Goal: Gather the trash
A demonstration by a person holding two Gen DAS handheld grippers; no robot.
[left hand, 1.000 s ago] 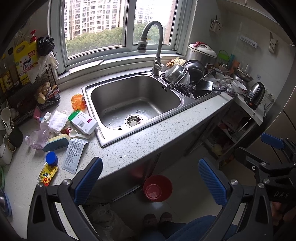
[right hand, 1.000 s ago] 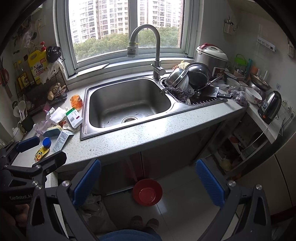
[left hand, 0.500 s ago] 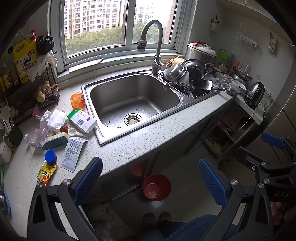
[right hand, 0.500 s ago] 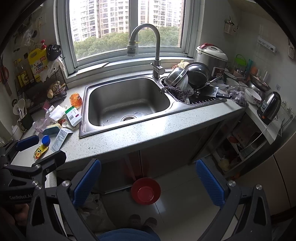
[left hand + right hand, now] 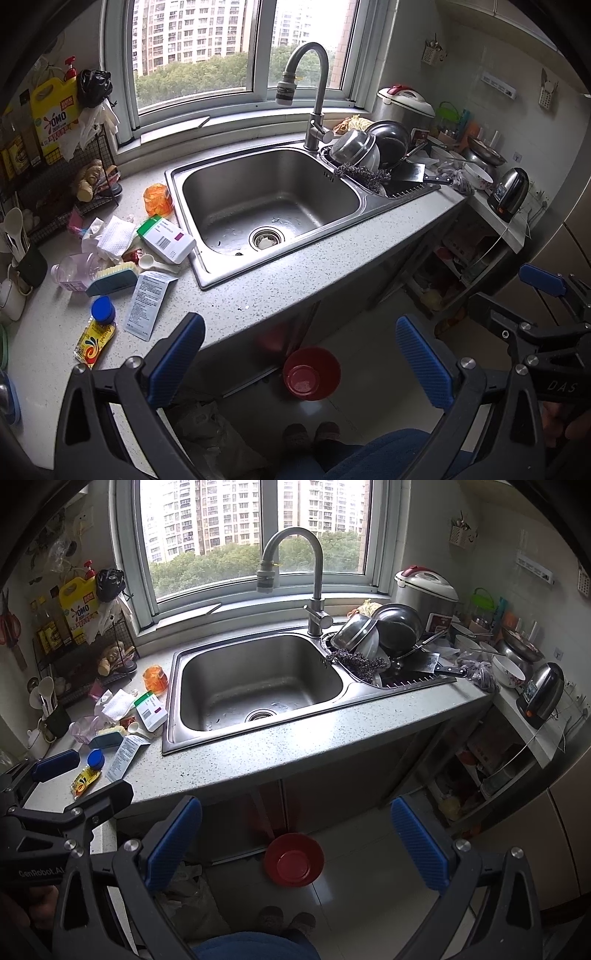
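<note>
Nearest, both hand-held tools hang in front of the worktop with nothing between their blue pads. The left gripper stands spread wide, empty, and so does the right gripper, also wide and empty. Below them the person's shoes stand on the tiled floor, with a red bowl on the floor just in front of the cabinet and a crumpled plastic bag to its left.

On the worktop, the trash lies at the left end, left of the sink. Nearest the front edge is a yellow sachet with a blue cap, and beside it a printed paper leaflet. Behind these lie a teal scrubbing brush, a clear plastic bottle on its side, a white plastic spoon and a white-and-green medicine box touching the sink's left rim. Crumpled white tissue sits just behind, and an orange wrapper near the sink's back left corner.

The steel sink is bare but for scraps by the drain. Its faucet rises at the back rim. To the right, pots and bowls are stacked in the draining basin. Along the far left wall a wire rack holds a yellow detergent jug.
</note>
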